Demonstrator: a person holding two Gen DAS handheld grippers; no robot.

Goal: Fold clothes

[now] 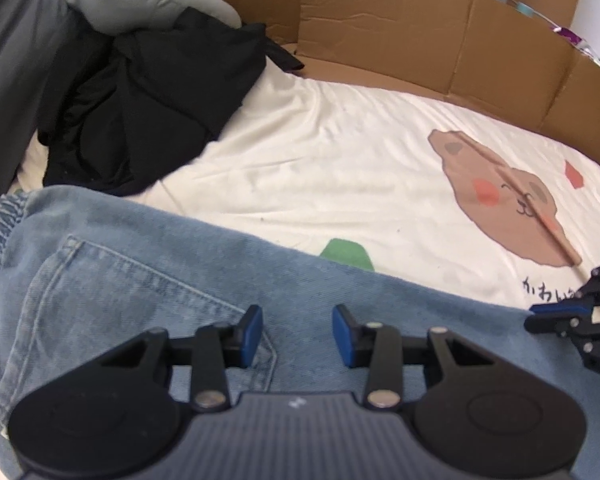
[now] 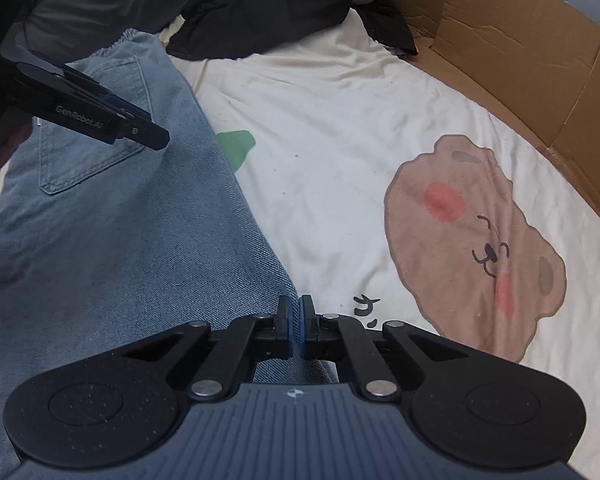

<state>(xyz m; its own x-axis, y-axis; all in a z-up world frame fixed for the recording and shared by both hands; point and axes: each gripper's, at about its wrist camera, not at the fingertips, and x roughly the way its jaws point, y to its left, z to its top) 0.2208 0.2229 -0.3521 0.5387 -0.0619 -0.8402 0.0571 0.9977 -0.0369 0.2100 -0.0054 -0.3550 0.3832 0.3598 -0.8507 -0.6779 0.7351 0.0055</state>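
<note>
Now the right gripper (image 2: 295, 322) is pinching the edge of the light-blue denim jeans (image 2: 112, 240), jaws fully closed, seemingly ready to fold. Meanwhile the left gripper (image 1: 297, 336) is hovering half-open over the pocket, gripping nothing.

Jeans (image 1: 140, 280) on sheet (image 1: 340, 160) — clothes pile (image 1: 148, 92) behind, cardboard wall (image 1: 420, 40) seemingly along sheet's far edge.

Both grippers: black linkage arms w/ silver rivets, blue-padded fingers (image 1: 252, 330), ribbed grey bodies.
</note>
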